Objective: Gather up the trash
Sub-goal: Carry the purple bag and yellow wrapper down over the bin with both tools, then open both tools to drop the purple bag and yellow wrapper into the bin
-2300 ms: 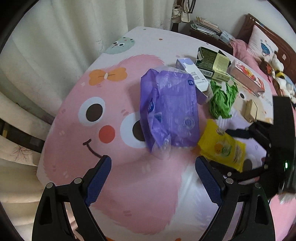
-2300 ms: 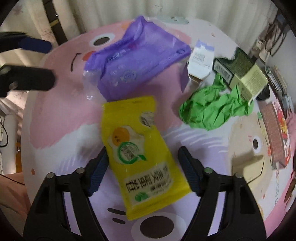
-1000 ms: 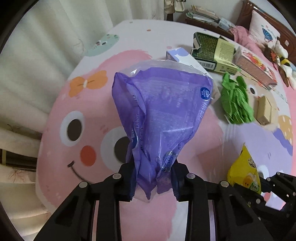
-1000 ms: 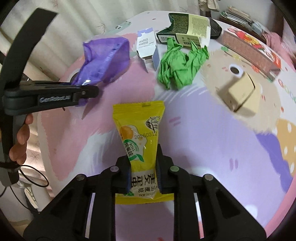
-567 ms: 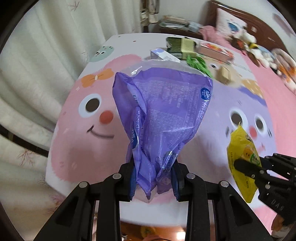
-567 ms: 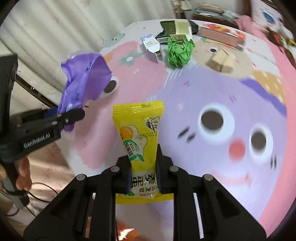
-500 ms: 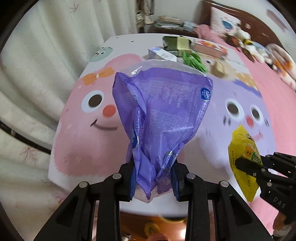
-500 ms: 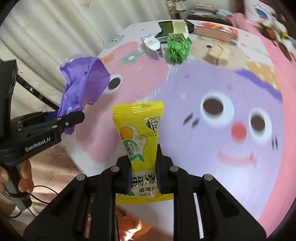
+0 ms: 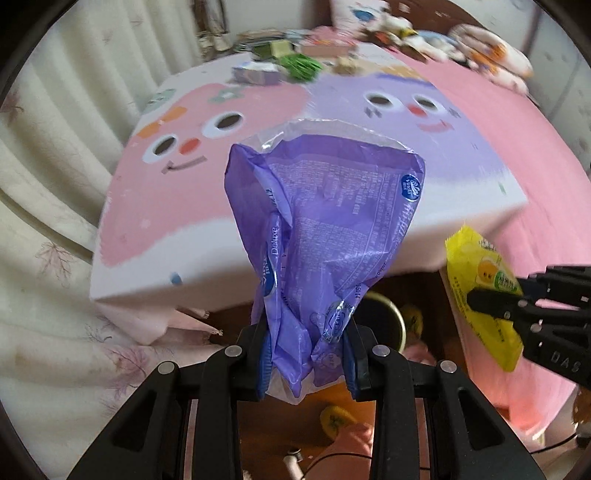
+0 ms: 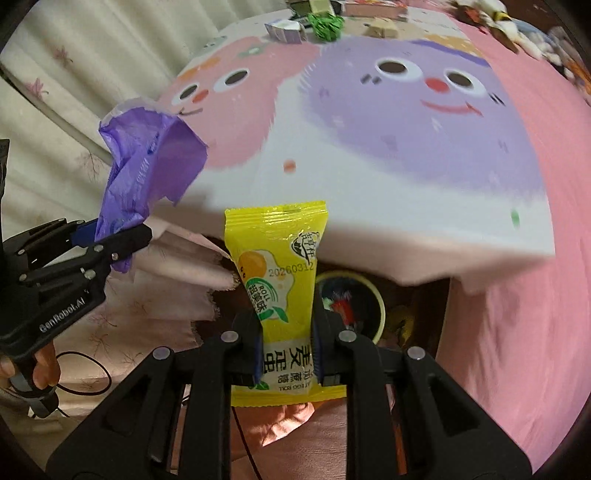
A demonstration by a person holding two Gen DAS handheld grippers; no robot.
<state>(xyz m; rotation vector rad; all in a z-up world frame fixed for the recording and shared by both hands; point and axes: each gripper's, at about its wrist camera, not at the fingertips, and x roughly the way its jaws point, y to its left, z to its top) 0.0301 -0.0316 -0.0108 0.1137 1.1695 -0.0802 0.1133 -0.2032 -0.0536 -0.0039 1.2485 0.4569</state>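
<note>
My left gripper (image 9: 308, 356) is shut on the crumpled bottom of a purple plastic wrapper (image 9: 325, 221), which stands up in front of the camera. My right gripper (image 10: 287, 349) is shut on the lower end of a yellow snack packet (image 10: 279, 273). Both are held in the air past the near corner of the bed (image 10: 406, 184). A round bin with a pale rim (image 10: 378, 306) sits on the floor below, partly hidden behind the packet; its rim (image 9: 395, 317) also shows behind the purple wrapper. In the right wrist view the left gripper (image 10: 122, 236) with the purple wrapper (image 10: 147, 162) is at the left.
More trash lies at the far end of the bed: a green crumpled wrapper (image 10: 327, 20), a small white and purple box (image 10: 286, 29) and a tan box (image 10: 382, 26). Pale curtains (image 9: 55, 110) hang at the left. A person's hand (image 10: 44, 363) holds the left gripper's handle.
Both grippers closed on their wrappers, lifted them off the bed and carried them back past the bed's near corner. The floor and the bin have come into view beneath them.
</note>
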